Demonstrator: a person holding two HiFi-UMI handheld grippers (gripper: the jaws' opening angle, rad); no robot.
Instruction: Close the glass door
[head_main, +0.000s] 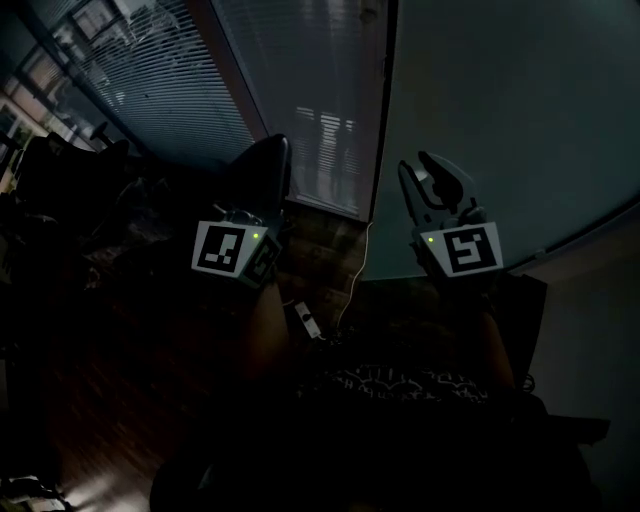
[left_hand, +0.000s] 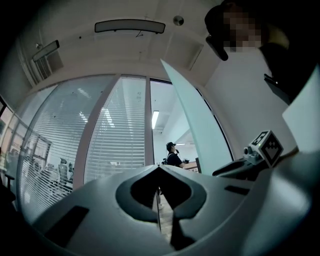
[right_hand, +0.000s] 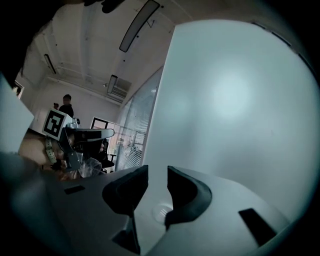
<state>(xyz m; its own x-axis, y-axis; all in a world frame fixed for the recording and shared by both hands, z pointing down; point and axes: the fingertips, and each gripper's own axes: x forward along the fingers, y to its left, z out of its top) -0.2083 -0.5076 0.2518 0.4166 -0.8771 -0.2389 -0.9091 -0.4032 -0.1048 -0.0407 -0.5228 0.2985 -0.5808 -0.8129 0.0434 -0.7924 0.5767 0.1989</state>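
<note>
Head view is pretty dark, but the glass door (head_main: 500, 110) is easy enough to spot: the frosted panel fills everything from about 12 to 3 o'clock, with its free edge running down the middle of the frame. Progress-wise, it looks like basically nothing is done, since the door is clearly not shut. Left gripper view shows an open gap at 12 o'clock between the wall of blinds (left_hand: 115, 145) and the door's edge, and a person (left_hand: 173, 156) is standing out in the room beyond it. So the whole swing is left to do, as far as one can judge. The right hand-held gripper (right_hand: 157, 169) has its jaws spread wide with nothing pinched. The panel sits right in front of it, filling 12 through 3 o'clock, and the door's edge comes down toward the gap between the jaws, though whether it's touching is hard to call. The left hand-held gripper (left_hand: 160, 169) is closed tip to tip on nothing, with the door's edge up at its 1 o'clock, apart from it.
</note>
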